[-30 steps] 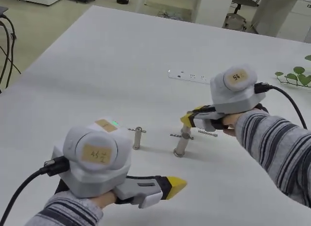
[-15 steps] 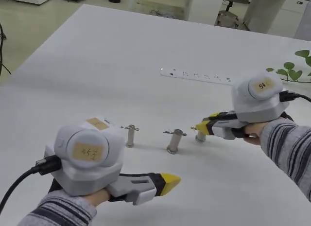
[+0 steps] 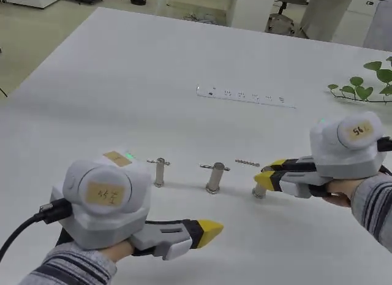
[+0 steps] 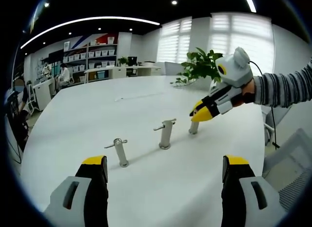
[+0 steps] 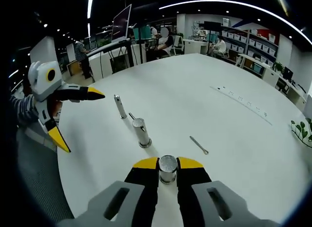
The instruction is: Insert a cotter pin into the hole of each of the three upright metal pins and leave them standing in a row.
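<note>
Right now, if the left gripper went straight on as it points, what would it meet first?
Probably the middle metal pin, almost dead ahead between the open jaws of the left gripper; height and depth are unclear.

In the head view, the third metal pin (image 3: 260, 192) was largely hidden behind the fingers (image 3: 269, 181) of the right gripper (image 3: 262, 173) — just its foot was seen on the counter (image 3: 153, 83). In the right gripper view its lower shaft was covered by the same fingers, its hole was out of sight, and whether it was pinched or merely flanked could not be told. The inserted cotter pins (image 3: 214, 167) in the middle metal pin (image 3: 214, 182) and the left metal pin (image 3: 160, 174) were too small for their shape to be read. The plant (image 3: 367, 86) was cut off by the right edge — and the cable (image 3: 24, 227) of the left gripper (image 3: 209, 231) by the left.
</note>
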Demonstrator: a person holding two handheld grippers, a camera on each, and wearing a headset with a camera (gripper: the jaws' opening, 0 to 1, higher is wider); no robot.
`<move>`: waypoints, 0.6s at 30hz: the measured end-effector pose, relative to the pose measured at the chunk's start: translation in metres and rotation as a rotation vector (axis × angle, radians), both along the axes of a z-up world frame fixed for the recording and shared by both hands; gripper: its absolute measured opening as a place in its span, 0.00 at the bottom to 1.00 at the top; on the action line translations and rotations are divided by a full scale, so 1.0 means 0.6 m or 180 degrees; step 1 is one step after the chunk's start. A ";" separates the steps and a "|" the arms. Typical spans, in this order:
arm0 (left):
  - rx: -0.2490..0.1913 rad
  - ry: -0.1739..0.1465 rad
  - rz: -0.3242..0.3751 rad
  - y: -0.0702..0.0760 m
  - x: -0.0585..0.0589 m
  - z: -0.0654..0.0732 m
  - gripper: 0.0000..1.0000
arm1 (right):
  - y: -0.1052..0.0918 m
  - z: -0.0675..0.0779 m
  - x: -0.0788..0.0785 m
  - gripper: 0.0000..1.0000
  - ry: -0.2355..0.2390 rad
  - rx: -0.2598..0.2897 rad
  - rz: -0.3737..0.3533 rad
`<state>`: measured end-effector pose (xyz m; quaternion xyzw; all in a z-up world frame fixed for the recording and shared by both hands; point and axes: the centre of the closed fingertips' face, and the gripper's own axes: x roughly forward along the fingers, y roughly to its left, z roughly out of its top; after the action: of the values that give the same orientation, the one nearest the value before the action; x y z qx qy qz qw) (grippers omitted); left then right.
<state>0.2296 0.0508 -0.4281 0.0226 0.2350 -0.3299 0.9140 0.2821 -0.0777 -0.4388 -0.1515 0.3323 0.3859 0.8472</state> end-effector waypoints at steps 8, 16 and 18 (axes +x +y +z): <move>0.0013 0.0013 -0.0022 -0.003 -0.002 -0.002 0.97 | 0.015 -0.002 -0.031 0.08 -0.0037 -0.0054 0.0068; 0.0030 0.0027 -0.0013 -0.002 -0.003 -0.005 0.97 | 0.036 -0.007 -0.049 0.08 -0.0012 0.0040 0.0074; 0.0032 0.0030 -0.0012 -0.001 -0.003 -0.005 0.97 | 0.042 -0.009 -0.054 0.08 -0.0002 0.0061 0.0089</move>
<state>0.2280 0.0501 -0.4311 0.0261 0.2409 -0.3305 0.9122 0.2499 -0.0526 -0.4440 -0.1482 0.3261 0.4009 0.8432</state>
